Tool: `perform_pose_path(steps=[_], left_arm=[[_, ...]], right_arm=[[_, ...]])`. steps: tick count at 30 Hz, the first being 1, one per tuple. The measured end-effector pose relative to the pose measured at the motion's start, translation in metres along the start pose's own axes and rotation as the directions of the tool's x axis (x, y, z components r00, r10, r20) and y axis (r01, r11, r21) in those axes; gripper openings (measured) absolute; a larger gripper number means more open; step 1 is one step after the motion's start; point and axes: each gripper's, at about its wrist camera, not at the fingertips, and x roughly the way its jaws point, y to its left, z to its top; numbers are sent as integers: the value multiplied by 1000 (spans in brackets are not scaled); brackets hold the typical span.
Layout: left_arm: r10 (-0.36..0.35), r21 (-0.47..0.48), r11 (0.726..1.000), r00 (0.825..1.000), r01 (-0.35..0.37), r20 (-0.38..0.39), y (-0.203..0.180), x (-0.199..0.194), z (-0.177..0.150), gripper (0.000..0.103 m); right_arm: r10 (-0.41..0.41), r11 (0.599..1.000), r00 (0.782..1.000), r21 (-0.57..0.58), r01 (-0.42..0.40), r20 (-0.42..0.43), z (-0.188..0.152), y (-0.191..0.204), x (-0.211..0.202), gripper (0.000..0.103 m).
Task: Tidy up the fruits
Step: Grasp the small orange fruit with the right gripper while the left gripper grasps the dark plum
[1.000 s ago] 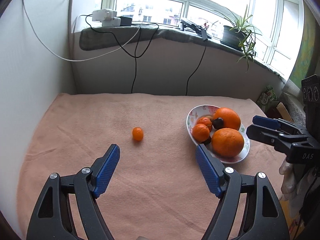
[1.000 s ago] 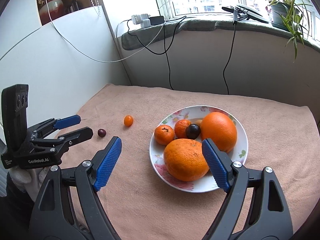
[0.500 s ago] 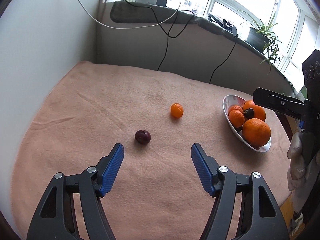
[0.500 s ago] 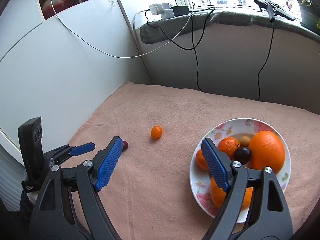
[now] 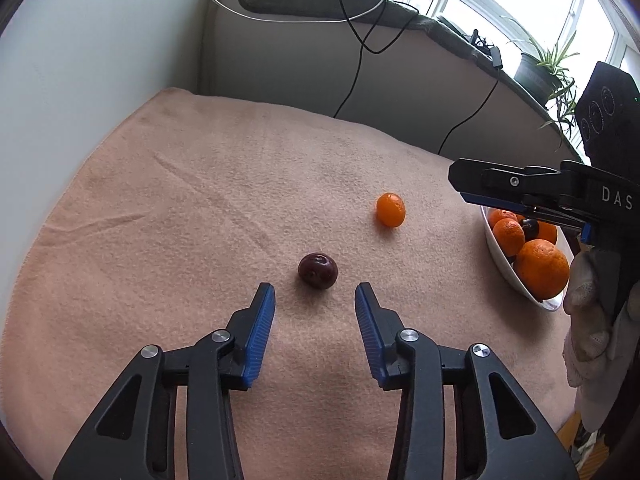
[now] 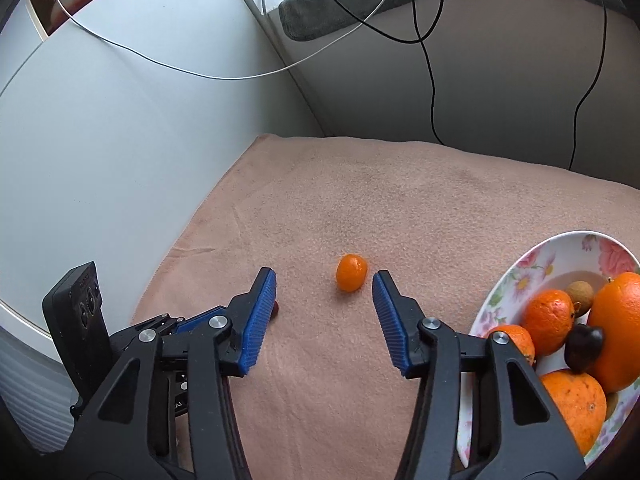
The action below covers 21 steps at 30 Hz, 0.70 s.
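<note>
A dark plum (image 5: 318,270) lies on the peach cloth (image 5: 180,200) just beyond the tips of my left gripper (image 5: 314,288). Its jaws are closing, with only cloth between the blue pads. A small orange kumquat (image 5: 391,210) lies further right. In the right wrist view the kumquat (image 6: 352,284) sits just past the tips of my right gripper (image 6: 324,276), nearer the right finger. Those jaws are closing too and do not touch it. The flowered plate (image 6: 520,280) at the right holds several oranges, mandarins and a dark plum.
A white wall (image 5: 100,60) borders the cloth on the left, and a grey ledge with hanging cables (image 5: 360,40) stands behind it. A potted plant (image 5: 540,68) sits by the window. A gloved hand (image 5: 592,308) holds the right gripper beside the plate (image 5: 500,256).
Both grippers moved left and lower, away from the plate, and their jaws narrowed. The plum came in front of the left gripper, the kumquat in front of the right.
</note>
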Motion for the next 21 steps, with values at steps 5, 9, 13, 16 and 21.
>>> perform_pose_path(steps=[5, 9, 13, 16, 21], left_arm=[[-5, 18, 1000, 1000, 5, -7, -2, 4, 3, 36], [-6, 14, 1000, 1000, 6, -14, -2, 10, 5, 34], [-3, 20, 1000, 1000, 3, -21, -4, 15, 6, 33], [-1, 30, 1000, 1000, 2, -22, -6, 16, 6, 32], [1, 37, 999, 1000, 0, -26, -11, 22, 11, 30]], right_arm=[[-22, 1000, 998, 6, 23, -57, 7, 1, 25, 41], [-57, 998, 995, -13, 56, -84, 8, 4, 39, 38], [-88, 996, 991, -21, 86, -104, 11, 5, 51, 35], [-110, 994, 988, -24, 108, -113, 11, 3, 59, 34], [-130, 991, 983, -36, 126, -129, 10, 4, 71, 34]])
